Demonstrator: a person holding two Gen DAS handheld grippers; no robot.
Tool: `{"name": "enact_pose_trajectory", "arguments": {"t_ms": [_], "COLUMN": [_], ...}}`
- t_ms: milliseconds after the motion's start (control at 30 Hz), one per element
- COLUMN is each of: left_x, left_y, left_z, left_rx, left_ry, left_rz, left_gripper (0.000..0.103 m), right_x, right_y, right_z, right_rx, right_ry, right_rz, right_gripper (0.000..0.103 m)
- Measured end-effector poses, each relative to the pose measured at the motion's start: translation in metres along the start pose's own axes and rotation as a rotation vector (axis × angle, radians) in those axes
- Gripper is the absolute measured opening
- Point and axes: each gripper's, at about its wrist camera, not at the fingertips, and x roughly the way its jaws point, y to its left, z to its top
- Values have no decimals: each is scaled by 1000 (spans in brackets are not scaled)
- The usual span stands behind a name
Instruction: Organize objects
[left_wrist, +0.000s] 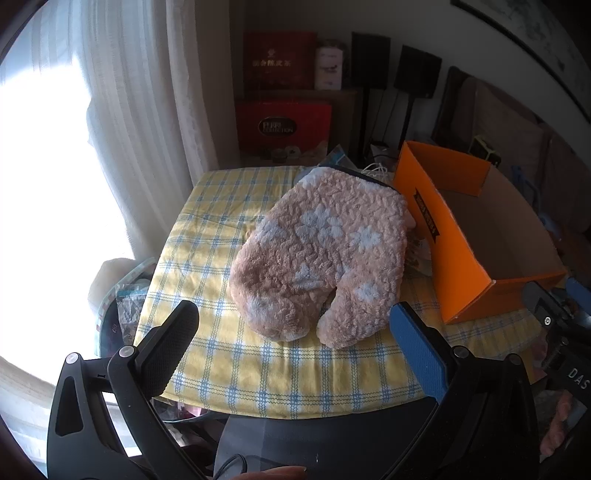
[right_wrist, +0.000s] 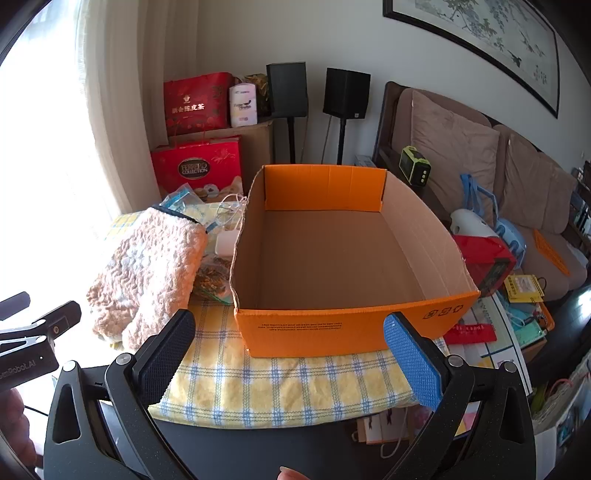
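A fluffy pink mitten-shaped cover with pale blue flowers (left_wrist: 317, 254) lies on the yellow checked cloth (left_wrist: 207, 229), left of an orange cardboard box (left_wrist: 443, 236). My left gripper (left_wrist: 295, 321) hovers open just in front of the cover, nothing between its fingers. In the right wrist view the box (right_wrist: 343, 328) stands with nothing inside and the cover (right_wrist: 151, 266) lies to its left. My right gripper (right_wrist: 290, 332) is open in front of the box's near wall. A snack bag (right_wrist: 212, 280), a white charger (right_wrist: 226, 242) with cable and a blue packet (right_wrist: 184, 199) lie between cover and box.
Red gift boxes (right_wrist: 197, 166) and black speakers (right_wrist: 347, 92) stand behind the table. A sofa with cushions (right_wrist: 454, 147) is at the right. A low side table (right_wrist: 495, 332) with a red box, papers and bags sits right of the cloth. Bright window and curtain (left_wrist: 122, 92) at left.
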Motion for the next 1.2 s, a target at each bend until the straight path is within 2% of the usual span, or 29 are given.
{"name": "enact_pose_trajectory", "arguments": {"t_ms": [367,900,1200], "left_x": [13,9,12], "left_y": [1,-2,-3], "left_z": [7,9,11], "left_rx": [5,9,11], "left_ry": [9,3,7], "left_rz": [19,17,18], "left_gripper": [103,103,103], "right_x": [3,6,13], "right_y": [-1,-1,-14], "right_z": [1,3,9], "right_rx": [3,3,4], "right_ry": [0,0,-2], "right_rz": [2,1,-23], "right_gripper": [103,103,103]}}
